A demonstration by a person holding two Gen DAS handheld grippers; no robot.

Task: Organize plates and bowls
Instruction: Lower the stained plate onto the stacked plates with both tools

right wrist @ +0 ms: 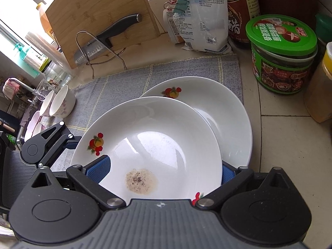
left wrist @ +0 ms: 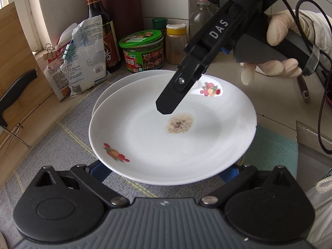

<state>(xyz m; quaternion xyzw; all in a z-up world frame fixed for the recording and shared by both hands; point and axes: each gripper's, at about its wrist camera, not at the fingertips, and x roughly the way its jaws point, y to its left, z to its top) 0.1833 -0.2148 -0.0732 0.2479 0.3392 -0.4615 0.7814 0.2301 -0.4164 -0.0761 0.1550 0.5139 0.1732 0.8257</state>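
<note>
**Two grippers on one dirty plate: keep it level while stacking**

The top plate [left wrist: 172, 128] sits partly over a second plate [right wrist: 217, 112] on the grey cloth [left wrist: 62, 141] on the desk. It looks like the left gripper [left wrist: 166, 172] has its blue pads either side of the near rim, but the plate hides the contact, so I can't tell if it's actually clamped. In the right wrist view, the right gripper [right wrist: 164, 174] is closed on the opposite rim, one pad inside and one under the edge.

My take: there's a speckled residue patch [left wrist: 179, 123] in the middle, so keep the plate flat, then slide it square over the lower one before letting go. The green-lidded jar [right wrist: 284, 54] and bottles are close behind, so don't overshoot. Bowls [right wrist: 60, 103] wait off by the sink.
</note>
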